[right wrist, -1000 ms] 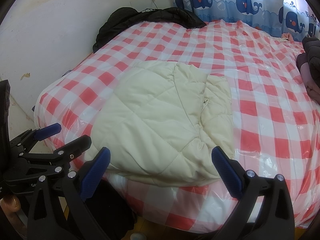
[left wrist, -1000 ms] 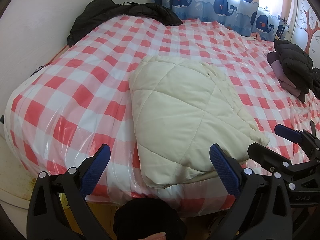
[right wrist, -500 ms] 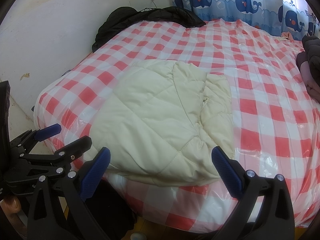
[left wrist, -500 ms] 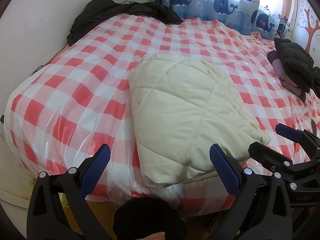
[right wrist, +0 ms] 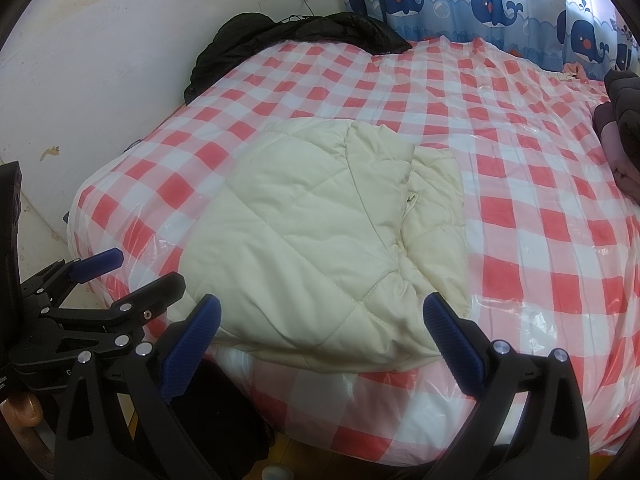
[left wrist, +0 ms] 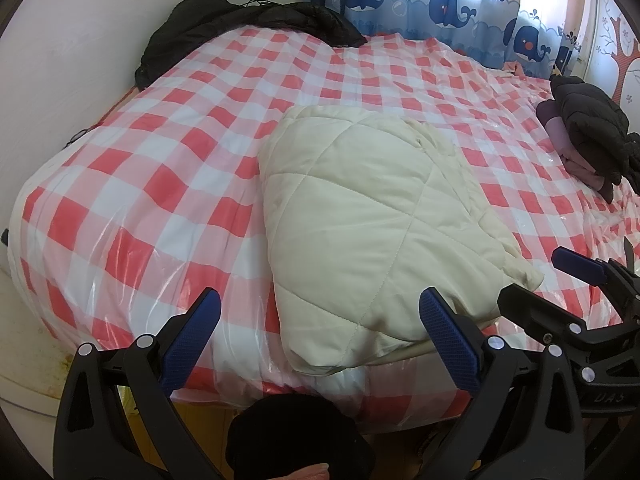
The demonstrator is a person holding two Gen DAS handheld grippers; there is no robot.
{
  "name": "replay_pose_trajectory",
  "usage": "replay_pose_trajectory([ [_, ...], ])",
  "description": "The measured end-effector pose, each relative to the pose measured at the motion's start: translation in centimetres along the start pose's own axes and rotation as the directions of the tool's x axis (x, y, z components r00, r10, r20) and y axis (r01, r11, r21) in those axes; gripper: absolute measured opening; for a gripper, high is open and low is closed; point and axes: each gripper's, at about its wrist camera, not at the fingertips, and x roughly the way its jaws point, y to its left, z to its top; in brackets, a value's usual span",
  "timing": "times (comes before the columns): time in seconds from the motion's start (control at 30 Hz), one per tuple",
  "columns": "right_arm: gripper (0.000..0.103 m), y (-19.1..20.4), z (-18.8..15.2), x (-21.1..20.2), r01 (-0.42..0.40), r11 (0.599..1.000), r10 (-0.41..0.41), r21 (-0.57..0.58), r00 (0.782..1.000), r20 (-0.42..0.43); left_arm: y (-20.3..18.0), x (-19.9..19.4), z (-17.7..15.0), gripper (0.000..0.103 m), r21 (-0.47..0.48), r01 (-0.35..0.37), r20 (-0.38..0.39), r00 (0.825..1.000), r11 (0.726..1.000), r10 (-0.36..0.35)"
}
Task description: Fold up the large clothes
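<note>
A cream quilted coat (left wrist: 360, 216) lies folded into a thick bundle at the near edge of the bed (left wrist: 160, 152), on a red-and-white checked plastic cover. It looks puffy, soft and light, likely to spring open and to slide on the slick plastic. I would pinch the stitched hem at the near corners, not the padded middle. My left gripper (left wrist: 320, 332) and right gripper (right wrist: 320, 332) hang just short of the coat, jaws wide apart, holding nothing. Dark clothes (left wrist: 588, 128) are piled at the far right.

Both tools eased back (barely).
</note>
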Motion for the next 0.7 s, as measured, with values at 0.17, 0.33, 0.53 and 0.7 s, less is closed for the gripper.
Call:
replay_pose_trajectory([
  [0.17,0.098,-0.1,0.0,0.0,0.001,1.0,-0.001,0.0,1.0,0.0,0.0,-0.1,-0.5,0.096,-0.001,0.0,-0.004,1.0,1.0,0.0],
  [0.33,0.098,0.1,0.0,0.0,0.0,1.0,0.0,0.0,1.0,-0.001,-0.1,-0.2,-1.1,0.096,-0.002,-0.004,-0.006,1.0,1.0,0.004],
  [0.53,0.098,0.1,0.1,0.0,-0.002,1.0,0.002,0.001,1.0,-0.001,0.3,-0.3,-1.4,0.096,0.0,-0.008,-0.016,1.0,1.0,0.008],
  [0.7,0.098,-0.2,0.1,-0.1,-0.003,1.0,0.003,0.001,1.0,-0.001,0.4,-0.2,-1.3,0.096,-0.002,-0.003,-0.019,1.0,1.0,0.003],
])
